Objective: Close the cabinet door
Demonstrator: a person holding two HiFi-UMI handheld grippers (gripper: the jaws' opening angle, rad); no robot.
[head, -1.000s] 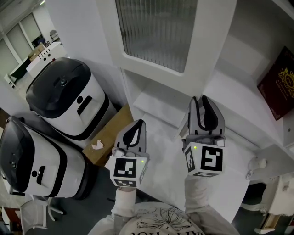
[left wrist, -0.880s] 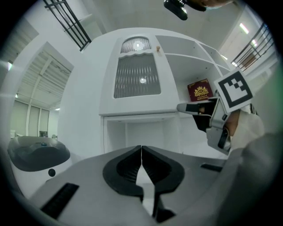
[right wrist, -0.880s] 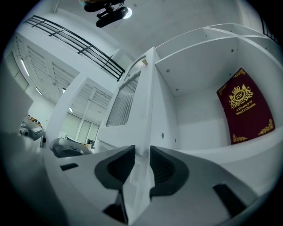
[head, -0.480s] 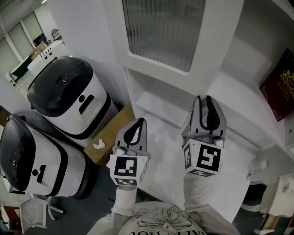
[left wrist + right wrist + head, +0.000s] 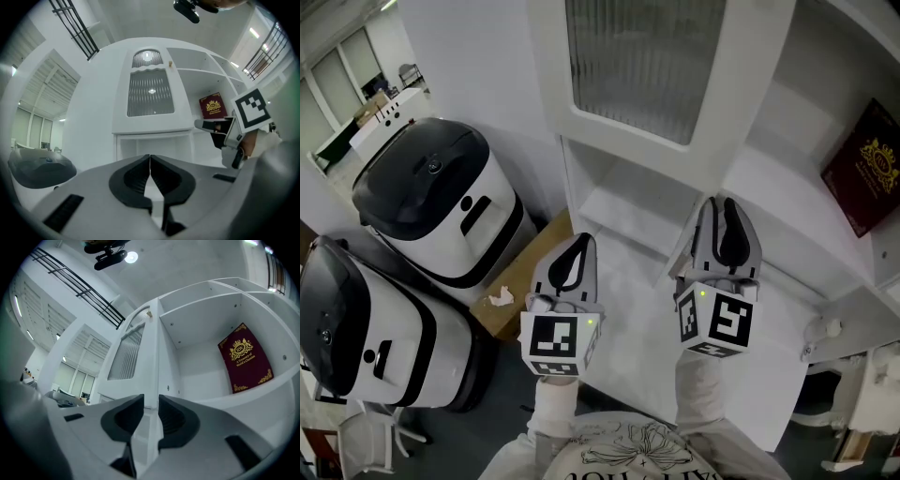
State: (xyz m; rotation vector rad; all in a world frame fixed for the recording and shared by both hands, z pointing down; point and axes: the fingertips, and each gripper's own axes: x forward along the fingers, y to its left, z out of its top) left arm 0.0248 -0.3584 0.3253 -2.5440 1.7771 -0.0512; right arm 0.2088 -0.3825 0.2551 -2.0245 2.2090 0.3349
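The white cabinet door (image 5: 717, 112), with a ribbed glass pane (image 5: 642, 61), stands swung out from the cabinet. My right gripper (image 5: 719, 208) is at the door's lower free edge. In the right gripper view that edge (image 5: 152, 357) runs straight between the jaws of the right gripper (image 5: 151, 401). The jaws are closing, and a thin gap still shows on each side of the edge. My left gripper (image 5: 577, 247) hovers to the left, below the door. The left gripper (image 5: 150, 157) is shut on nothing.
A dark red book (image 5: 862, 169) leans inside the open shelf (image 5: 787, 202) to the right. Two white and black rounded machines (image 5: 441, 202) (image 5: 356, 328) stand on the floor at the left, with a cardboard box (image 5: 520, 277) beside the cabinet.
The left gripper has crept slightly up and forward. The right gripper stays at the door's edge, with its jaws a little narrower than before.
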